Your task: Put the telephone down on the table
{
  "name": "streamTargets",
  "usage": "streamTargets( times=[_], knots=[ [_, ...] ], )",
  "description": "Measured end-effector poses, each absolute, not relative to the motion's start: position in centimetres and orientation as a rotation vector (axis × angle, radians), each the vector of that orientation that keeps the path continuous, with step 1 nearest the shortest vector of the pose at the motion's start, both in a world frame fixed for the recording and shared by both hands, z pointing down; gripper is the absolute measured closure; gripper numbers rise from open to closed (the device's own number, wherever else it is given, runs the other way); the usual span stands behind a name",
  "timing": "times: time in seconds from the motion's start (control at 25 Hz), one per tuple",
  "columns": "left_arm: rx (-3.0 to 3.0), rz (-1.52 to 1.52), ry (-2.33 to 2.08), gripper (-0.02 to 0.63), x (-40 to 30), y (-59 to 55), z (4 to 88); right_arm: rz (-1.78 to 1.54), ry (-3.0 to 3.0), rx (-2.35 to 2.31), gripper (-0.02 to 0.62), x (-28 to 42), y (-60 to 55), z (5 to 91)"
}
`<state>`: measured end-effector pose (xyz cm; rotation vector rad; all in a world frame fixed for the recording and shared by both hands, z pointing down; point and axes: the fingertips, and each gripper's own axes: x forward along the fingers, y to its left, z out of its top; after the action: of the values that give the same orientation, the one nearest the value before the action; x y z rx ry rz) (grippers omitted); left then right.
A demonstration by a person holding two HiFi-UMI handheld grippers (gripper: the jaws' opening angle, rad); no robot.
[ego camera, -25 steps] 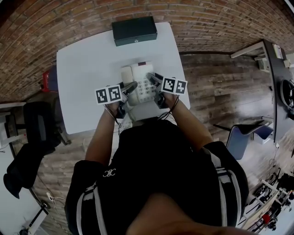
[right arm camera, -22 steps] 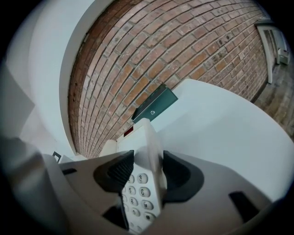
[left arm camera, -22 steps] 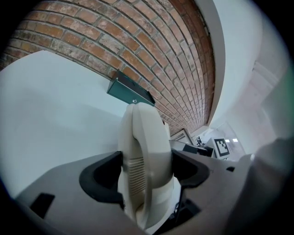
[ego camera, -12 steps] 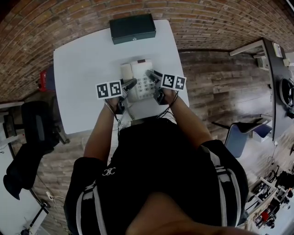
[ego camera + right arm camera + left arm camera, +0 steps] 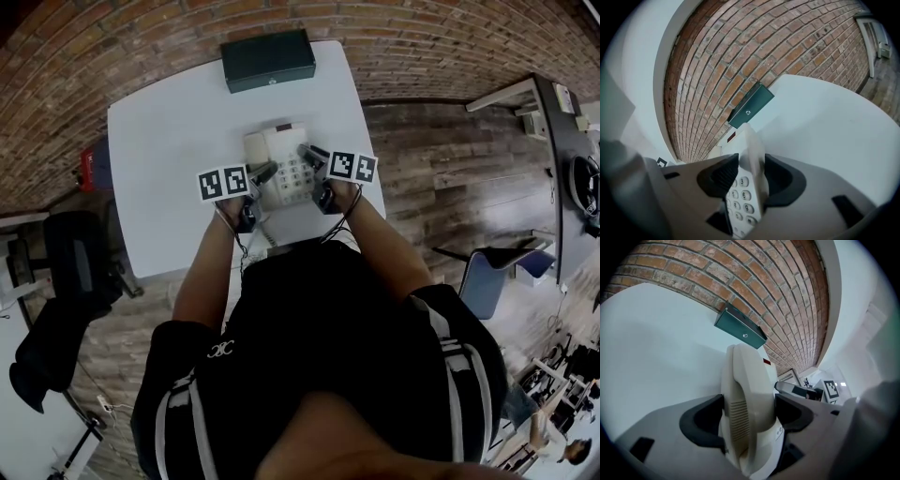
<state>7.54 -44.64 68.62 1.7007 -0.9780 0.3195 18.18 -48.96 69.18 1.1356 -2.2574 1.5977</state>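
Where the arms reach: both forearms stretch forward from the body over the near edge of the white table (image 5: 169, 141), hands close together, one on each side of the phone.
Left gripper pose: left gripper (image 5: 267, 170) points forward and down, angled in toward the right, its marker cube on the near-left side.
Right gripper pose: right gripper (image 5: 307, 154) points forward and down, angled in toward the left, its marker cube on the near-right side.
Left gripper state: left gripper (image 5: 747, 416) pinches the telephone (image 5: 747, 380); the dark pads press on both sides of the cream handset along the phone's left side.
Right gripper state: jaws of the right gripper (image 5: 747, 180) are closing, with the right edge of the telephone (image 5: 750, 145) between them and the pads against it; the keypad shows just left of that edge.
Telephone place: telephone (image 5: 281, 165) sits between the two grippers, over the near-middle of the table, slightly right of centre.
Contact with table: cannot tell whether its base rests on the tabletop.
Far side: dark green box (image 5: 267, 59) lies at the far edge of the table, well apart from the phone, against a brick wall (image 5: 754, 277).
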Motion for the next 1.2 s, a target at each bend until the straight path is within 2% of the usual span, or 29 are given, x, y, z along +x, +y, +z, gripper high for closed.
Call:
streamTargets(
  times=[0.36,0.4,0.44,0.48,0.52,0.56,0.6,0.68,0.76,0.92,1.2],
  knots=[
    [1.891,0.374,-1.210,0.261,5.9,-45.3,65.9,1.333,-2.353,1.305,0.477,20.0,-50.6,66.1],
    [1.898,0.343,-1.249,0.261,5.3,-45.4,65.0,1.274,-2.371,1.328,0.503,20.2,-50.8,65.3],
    [1.899,0.311,-1.286,0.261,4.7,-45.5,64.2,1.210,-2.391,1.345,0.564,20.4,-50.9,64.5],
    [1.901,0.289,-1.322,0.262,4.1,-45.6,63.4,1.154,-2.415,1.353,0.579,20.4,-50.9,63.8],
    [1.909,0.280,-1.362,0.286,3.5,-45.6,62.6,1.109,-2.442,1.351,0.588,20.3,-50.9,63.2],
    [1.921,0.281,-1.408,0.401,2.8,-45.5,61.7,1.068,-2.467,1.348,0.595,20.1,-50.9,62.4],
    [1.939,0.285,-1.461,0.480,2.2,-45.5,60.8,1.021,-2.488,1.349,0.595,20.0,-50.8,61.7],
    [1.985,0.290,-1.564,0.570,1.3,-45.5,58.7,0.910,-2.519,1.370,0.596,19.7,-50.8,59.9],
    [2.048,0.294,-1.639,0.595,1.1,-45.5,56.3,0.776,-2.566,1.386,0.597,19.1,-50.6,57.8],
    [2.174,0.279,-1.708,0.603,1.7,-45.3,51.9,0.504,-2.700,1.381,0.597,17.3,-49.8,52.7],
    [2.261,0.137,-1.806,0.603,2.2,-44.4,45.1,0.277,-2.772,1.496,0.597,17.4,-48.8,45.5]
  ],
)
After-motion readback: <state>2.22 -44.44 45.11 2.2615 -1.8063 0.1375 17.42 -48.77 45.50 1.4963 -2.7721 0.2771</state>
